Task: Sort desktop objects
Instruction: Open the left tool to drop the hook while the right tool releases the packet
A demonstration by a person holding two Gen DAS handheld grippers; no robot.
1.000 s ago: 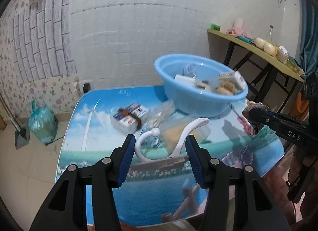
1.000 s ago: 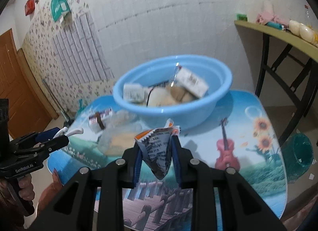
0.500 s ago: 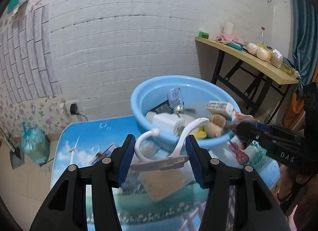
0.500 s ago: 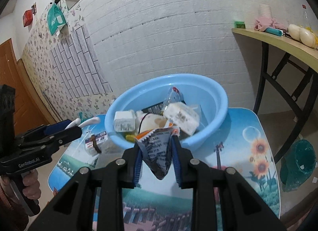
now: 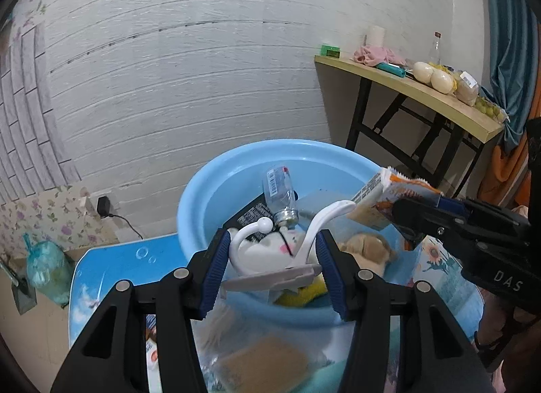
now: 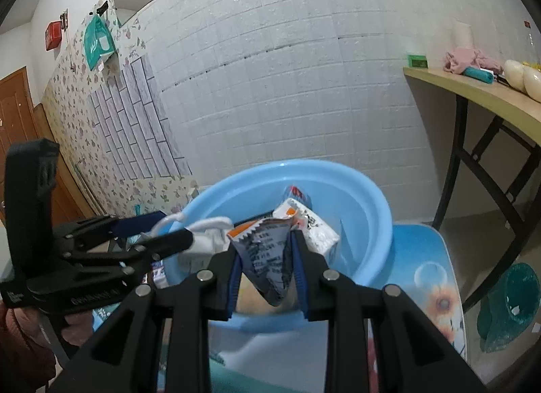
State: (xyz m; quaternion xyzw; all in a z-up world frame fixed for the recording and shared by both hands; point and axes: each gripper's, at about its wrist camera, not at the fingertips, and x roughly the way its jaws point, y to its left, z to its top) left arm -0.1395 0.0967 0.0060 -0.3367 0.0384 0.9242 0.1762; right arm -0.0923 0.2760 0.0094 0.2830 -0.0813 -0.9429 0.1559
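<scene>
Blue basin (image 5: 203,190) on bench, already part-filled. Left gripper (image 5: 272,266) jaws pinching white hook (image 5: 314,227), right gripper (image 6: 267,269) jaws pinching snack packet (image 6: 267,258), both above basin. Bagged items left on bench (image 5: 111,258).

The left gripper (image 5: 272,263) hides the basin's (image 5: 203,183) near rim.

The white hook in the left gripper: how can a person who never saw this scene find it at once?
Find the blue basin on the printed table. Above its near rim, the left gripper clamps a white plastic hook. Unlike the packets and bottle nearby, it has curled white arms on a flat grey base.
</scene>
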